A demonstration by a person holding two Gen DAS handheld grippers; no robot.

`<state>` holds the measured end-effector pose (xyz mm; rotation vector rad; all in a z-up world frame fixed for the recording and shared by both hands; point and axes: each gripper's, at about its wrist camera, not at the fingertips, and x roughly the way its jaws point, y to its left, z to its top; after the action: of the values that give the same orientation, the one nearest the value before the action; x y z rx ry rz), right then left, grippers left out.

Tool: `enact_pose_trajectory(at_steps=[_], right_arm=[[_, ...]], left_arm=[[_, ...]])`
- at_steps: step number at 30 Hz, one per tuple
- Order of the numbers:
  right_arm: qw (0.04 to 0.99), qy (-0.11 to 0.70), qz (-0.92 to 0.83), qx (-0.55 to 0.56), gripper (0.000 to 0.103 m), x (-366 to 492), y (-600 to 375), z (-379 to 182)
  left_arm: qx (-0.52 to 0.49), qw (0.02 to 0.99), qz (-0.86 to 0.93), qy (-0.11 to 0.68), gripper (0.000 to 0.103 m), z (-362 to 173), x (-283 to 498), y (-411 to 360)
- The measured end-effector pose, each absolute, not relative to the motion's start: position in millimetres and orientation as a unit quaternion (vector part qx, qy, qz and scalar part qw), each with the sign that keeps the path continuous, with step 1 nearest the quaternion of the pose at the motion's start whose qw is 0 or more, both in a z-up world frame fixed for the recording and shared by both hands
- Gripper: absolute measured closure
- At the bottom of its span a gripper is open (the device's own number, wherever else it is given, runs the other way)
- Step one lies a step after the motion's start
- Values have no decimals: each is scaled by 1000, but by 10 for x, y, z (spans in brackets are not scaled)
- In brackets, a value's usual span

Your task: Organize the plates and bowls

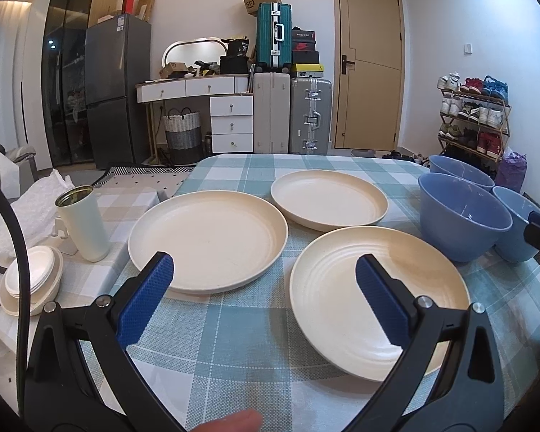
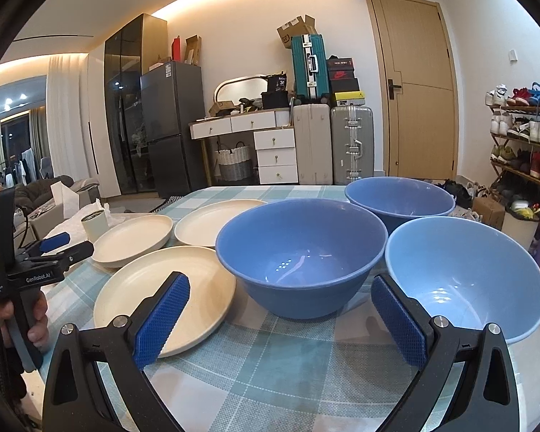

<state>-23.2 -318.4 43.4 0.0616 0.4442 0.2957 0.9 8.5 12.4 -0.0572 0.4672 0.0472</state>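
Left gripper (image 1: pixel 264 289): jaws wide apart, empty; three cream plates (image 1: pixel 208 239) ahead.
Right gripper (image 2: pixel 280 307): spread wide, empty; blue bowls (image 2: pixel 300 255) directly ahead.
Left view only: white tumbler (image 1: pixel 82 223) far left.

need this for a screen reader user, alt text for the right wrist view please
Three round blue bowls sit empty beside three round cream plates on a teal checked tablecloth. The open right tool faces the nearest bowl; the left tool hovers at left.
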Motion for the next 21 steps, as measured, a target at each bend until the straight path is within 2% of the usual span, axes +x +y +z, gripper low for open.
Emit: enact_pose_trajectory(at_steps=[11,21], right_arm=[[949,256,184,3,0,-153,-2802,593],[936,263,231,-20,0,73,-2376,922]], left_arm=[[-34,967,11,253,2,146,34,52],[-63,964,71,250,2,314,7,273]])
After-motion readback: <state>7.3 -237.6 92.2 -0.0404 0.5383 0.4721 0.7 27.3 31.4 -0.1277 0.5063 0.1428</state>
